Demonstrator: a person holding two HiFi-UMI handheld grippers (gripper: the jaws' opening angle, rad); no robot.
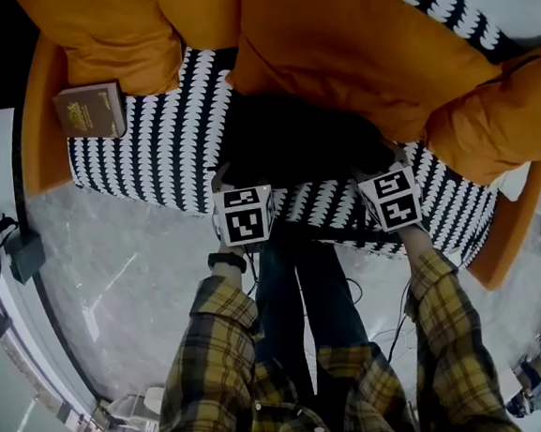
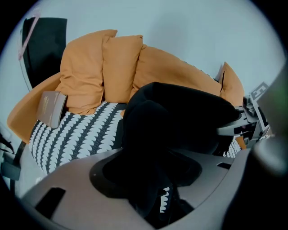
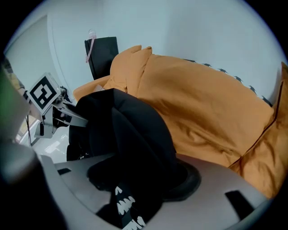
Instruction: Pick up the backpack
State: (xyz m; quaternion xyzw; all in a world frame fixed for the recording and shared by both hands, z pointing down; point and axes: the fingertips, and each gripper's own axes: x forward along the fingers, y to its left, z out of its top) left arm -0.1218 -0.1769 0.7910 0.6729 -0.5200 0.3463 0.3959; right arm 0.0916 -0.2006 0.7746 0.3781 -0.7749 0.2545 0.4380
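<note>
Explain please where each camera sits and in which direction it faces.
Head view: on the person's head, looking steeply down at the black backpack on the sofa; plaid sleeves, left gripper and right gripper show.
Left gripper view: rides the left gripper, facing backpack and orange cushions; its grey body shows.
Right gripper view: rides the right gripper, facing backpack and cushions; its grey body shows.
Shared: all show the backpack; each gripper view sees the other gripper.

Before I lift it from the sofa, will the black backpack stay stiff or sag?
It will probably sag: the backpack slumps in rounded folds beside the orange cushion. Probably not slippery, as its surface looks matte.
</note>
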